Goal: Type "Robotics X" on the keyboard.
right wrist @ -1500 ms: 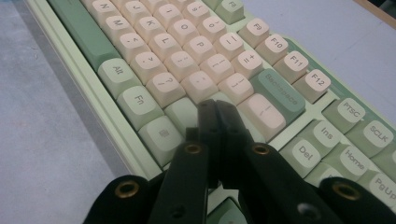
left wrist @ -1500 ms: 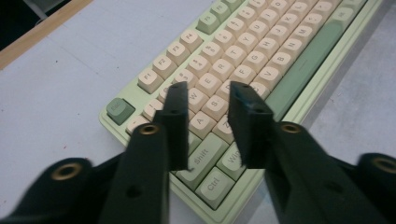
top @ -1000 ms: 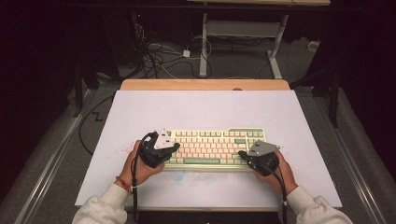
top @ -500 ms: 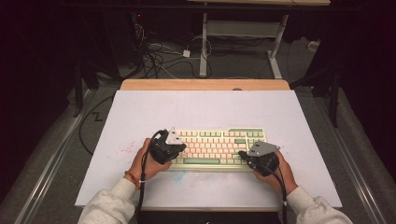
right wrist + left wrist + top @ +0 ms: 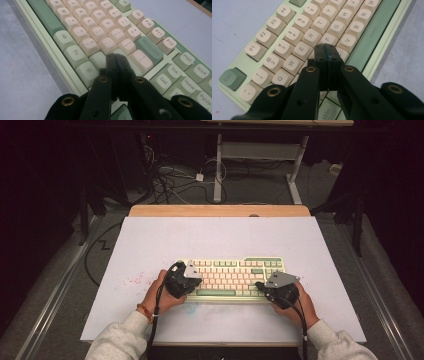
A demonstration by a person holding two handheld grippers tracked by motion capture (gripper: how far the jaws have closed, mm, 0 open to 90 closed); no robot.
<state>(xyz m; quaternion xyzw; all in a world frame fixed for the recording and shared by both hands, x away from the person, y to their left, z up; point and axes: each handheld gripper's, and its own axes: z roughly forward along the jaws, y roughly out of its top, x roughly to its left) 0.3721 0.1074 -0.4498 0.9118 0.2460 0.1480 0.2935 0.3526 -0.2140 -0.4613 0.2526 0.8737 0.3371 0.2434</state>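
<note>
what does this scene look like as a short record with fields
work: typing on a keyboard with closed grippers
left gripper: shut, fingers together, tip over the D key area
right gripper: shut, tip over the green key right of the quote key
keyboard: cream keys, green frame and space bar
surface: pale mat on a wooden table
contact with keys: cannot tell

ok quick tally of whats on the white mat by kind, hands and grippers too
keyboard: 1
grippers: 2, left gripper and right gripper, both shut on nothing
hands: 2, left hand and right hand
total: 5
</note>
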